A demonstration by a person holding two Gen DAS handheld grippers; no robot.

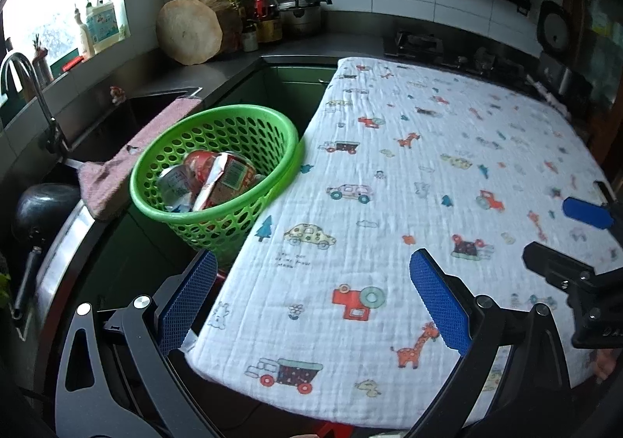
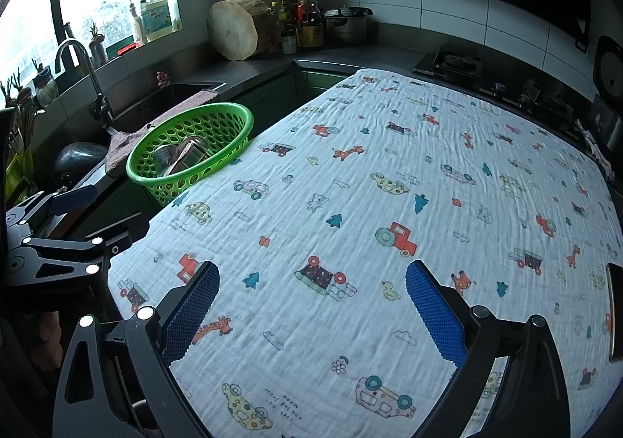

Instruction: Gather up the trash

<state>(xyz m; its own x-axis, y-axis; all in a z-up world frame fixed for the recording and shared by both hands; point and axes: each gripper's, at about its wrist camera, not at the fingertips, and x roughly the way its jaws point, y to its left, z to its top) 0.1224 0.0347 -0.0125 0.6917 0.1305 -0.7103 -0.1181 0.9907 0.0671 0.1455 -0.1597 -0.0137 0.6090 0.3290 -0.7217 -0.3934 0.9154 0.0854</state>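
Left gripper: hovering over the near left edge of the cloth-covered table, jaws spread wide, nothing between the blue pads.

Right gripper: hanging above the near middle of the same table, jaws likewise spread, carrying nothing. It is also showing at the right edge of the left wrist view.

Printed cloth: white, patterned with cars, giraffes and trees, lying flat across the table. No loose trash is showing on it in either view.

Green basket: perforated plastic, sitting at the table's far left corner, just beside the cloth edge and next to a pink rag draped over the sink rim.

Trash: lying inside the basket. It is looking like a crumpled red-labelled wrapper plus one or two small foil-topped cups or cans; exact kinds cannot be told.

Handling, as judgement: the trash is appearing light, thin and crushable, the wrapper soft and likely slippery, the cups denting easily. A light pinch on a raised fold or a rim would suit. The basket is seeming light and fairly stiff; its rolled rim is offering the surest hold, though it may tip if gripped on one side.

Progress, as judgement: collection is looking complete or nearly so.
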